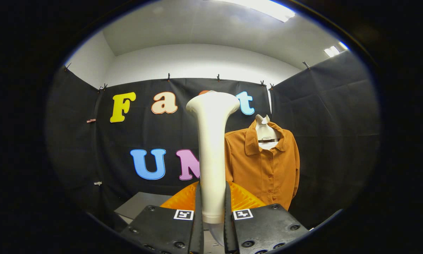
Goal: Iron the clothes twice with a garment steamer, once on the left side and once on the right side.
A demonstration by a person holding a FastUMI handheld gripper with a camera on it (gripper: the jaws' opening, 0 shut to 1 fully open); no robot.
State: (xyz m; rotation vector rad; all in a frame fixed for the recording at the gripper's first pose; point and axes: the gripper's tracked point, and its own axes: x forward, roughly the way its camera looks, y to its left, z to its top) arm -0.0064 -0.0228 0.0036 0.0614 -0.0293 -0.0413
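Note:
My gripper (212, 211) is shut on the handle of a cream-white garment steamer (211, 148), which stands upright between the fingers with its flared head at the top. An orange ribbed part (241, 199) of the steamer shows behind the fingers at the handle's base. Beyond the fingers and to the right hangs an orange-brown button-up shirt (267, 165) on a white hanger form (264, 130), in front of the black cloth wall. The steamer's head is well short of the shirt and left of it.
A grey tabletop (140, 206) lies low to the left of the fingers. Black cloth walls (331, 134) close the booth behind and on both sides. White wall and ceiling lights sit above.

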